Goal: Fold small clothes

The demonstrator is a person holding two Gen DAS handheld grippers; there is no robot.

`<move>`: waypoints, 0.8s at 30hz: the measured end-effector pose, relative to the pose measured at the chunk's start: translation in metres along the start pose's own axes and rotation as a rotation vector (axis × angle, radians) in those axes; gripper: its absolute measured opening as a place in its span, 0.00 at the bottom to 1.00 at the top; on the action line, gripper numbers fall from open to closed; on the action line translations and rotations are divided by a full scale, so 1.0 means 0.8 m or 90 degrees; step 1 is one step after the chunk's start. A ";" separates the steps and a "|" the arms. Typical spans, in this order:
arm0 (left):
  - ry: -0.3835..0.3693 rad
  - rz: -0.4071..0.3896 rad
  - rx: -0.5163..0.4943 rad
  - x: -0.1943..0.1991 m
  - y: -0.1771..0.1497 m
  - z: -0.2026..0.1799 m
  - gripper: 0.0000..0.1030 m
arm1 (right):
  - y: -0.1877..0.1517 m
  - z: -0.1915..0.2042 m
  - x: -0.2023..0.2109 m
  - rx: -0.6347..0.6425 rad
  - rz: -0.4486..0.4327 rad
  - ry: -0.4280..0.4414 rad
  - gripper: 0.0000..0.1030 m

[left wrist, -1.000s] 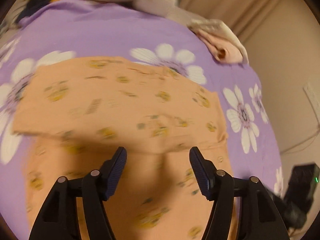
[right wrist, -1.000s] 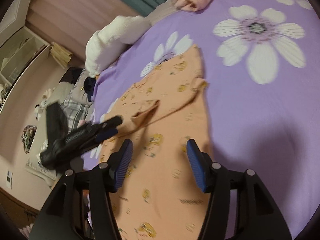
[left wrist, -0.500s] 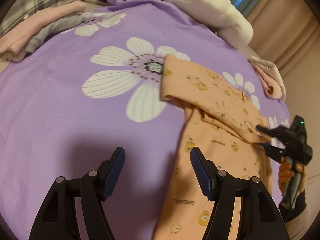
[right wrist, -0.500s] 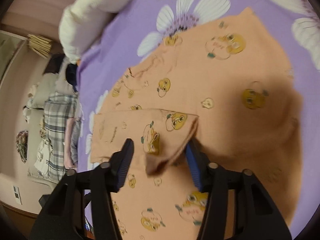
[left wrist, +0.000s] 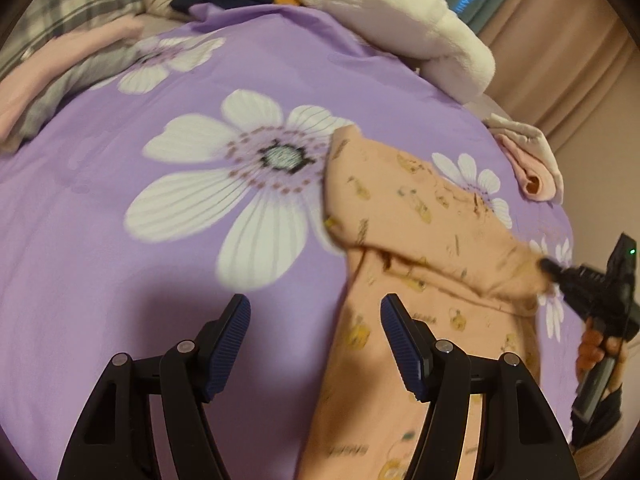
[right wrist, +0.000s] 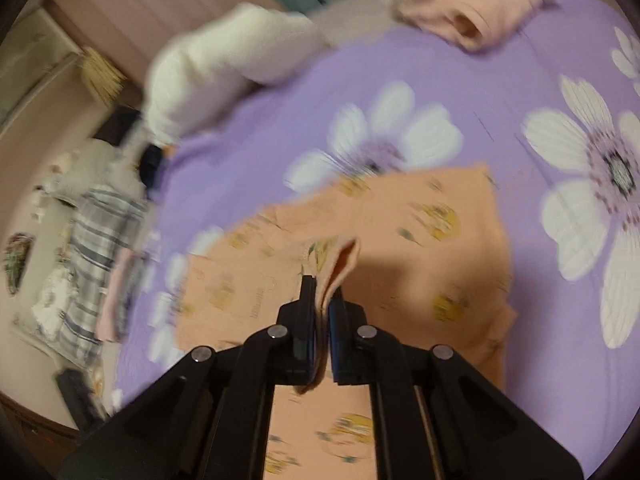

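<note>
Folding begun, unfinished: orange top [left wrist: 404, 216] on purple bedspread [left wrist: 132, 288]; right gripper [right wrist: 322, 308], jaws just closed, pinching sleeve [right wrist: 336, 264]; left gripper [left wrist: 316, 344] spread, empty; further folds remaining.

A purple flowered bedspread [left wrist: 120, 280] carries a white fluffy blanket [left wrist: 400, 20] near curtains [left wrist: 560, 60].

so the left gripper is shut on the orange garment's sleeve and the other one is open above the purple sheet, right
Wrong gripper. The right gripper is shut on the orange garment, as the right wrist view shows. The left gripper is the open one, above the purple sheet.
</note>
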State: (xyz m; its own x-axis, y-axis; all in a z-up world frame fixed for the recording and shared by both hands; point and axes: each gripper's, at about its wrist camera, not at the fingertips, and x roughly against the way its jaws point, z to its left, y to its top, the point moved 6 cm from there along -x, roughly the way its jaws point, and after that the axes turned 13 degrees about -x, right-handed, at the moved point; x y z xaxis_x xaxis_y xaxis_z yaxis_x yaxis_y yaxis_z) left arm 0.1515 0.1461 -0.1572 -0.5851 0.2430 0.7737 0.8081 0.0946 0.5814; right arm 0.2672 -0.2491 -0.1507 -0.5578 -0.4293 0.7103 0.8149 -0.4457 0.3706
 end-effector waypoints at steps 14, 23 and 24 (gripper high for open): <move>-0.022 0.025 -0.094 -0.083 0.064 -0.063 0.60 | -0.049 -0.007 -0.017 0.143 0.000 -0.049 0.21; 0.000 0.063 -0.124 -0.095 0.045 -0.064 0.59 | -0.071 -0.023 -0.037 0.198 0.018 -0.134 0.21; -0.010 0.064 -0.112 -0.087 0.045 -0.063 0.59 | -0.074 -0.022 -0.033 0.190 0.020 -0.126 0.23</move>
State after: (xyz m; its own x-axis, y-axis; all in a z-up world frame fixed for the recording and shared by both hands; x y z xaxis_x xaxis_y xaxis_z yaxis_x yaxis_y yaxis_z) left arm 0.2180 0.0841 -0.1779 -0.5005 0.2577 0.8265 0.8370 -0.0999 0.5380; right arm 0.2313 -0.2253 -0.2019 -0.5142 -0.2651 0.8157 0.8576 -0.1726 0.4845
